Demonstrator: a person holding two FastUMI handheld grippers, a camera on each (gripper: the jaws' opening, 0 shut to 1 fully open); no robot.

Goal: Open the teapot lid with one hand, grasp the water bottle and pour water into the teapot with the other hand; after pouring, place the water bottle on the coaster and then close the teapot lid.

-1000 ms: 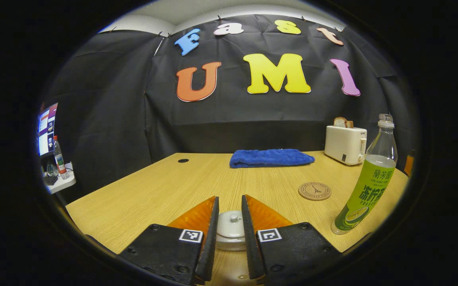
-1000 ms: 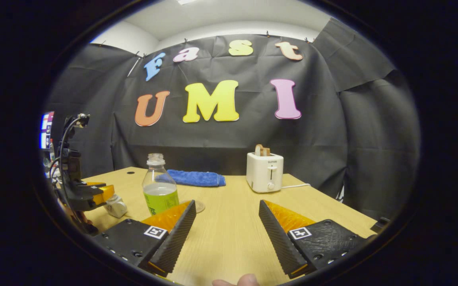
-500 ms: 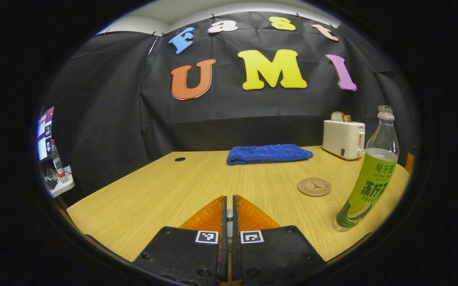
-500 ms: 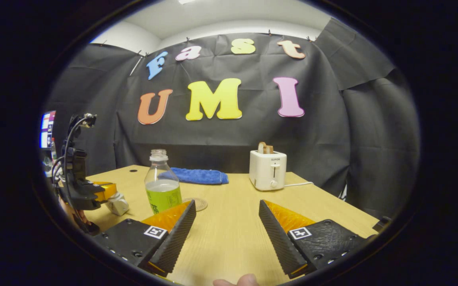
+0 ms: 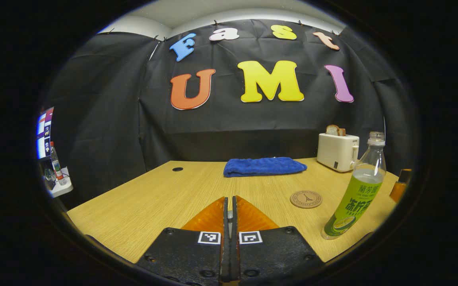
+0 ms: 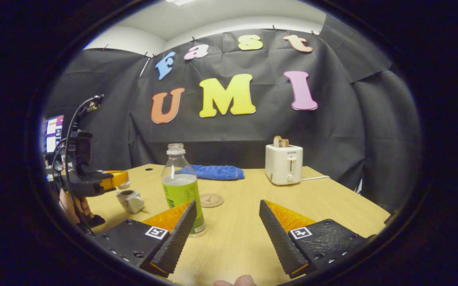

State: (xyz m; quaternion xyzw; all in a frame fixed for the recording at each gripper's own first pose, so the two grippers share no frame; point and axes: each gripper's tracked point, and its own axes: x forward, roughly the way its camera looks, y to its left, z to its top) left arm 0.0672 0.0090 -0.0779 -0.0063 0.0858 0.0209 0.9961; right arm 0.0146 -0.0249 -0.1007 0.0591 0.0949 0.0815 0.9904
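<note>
1. left gripper view: looked along the left claw (image 5: 229,200), fingers pinched nearly together on a pale sliver of the teapot lid (image 5: 229,215).
2. right gripper view: caught that same claw from the side, gripping the lid by its knob just above the open-topped teapot (image 6: 130,200), which stood on the desk (image 6: 245,222) near its left edge.
3. right gripper view again: looked along the right claw (image 6: 227,206), spread wide and holding nothing, with the water bottle (image 6: 181,186) upright just beyond its left finger.
4. found in both views: the coaster (image 5: 306,199) bare, just beside the bottle; the blue towel (image 5: 264,166) and the toaster (image 5: 337,151) at the back.
5. counted: two claws, one teapot, one lid, one water bottle on the desk, one coaster, one towel, one toaster.
</note>
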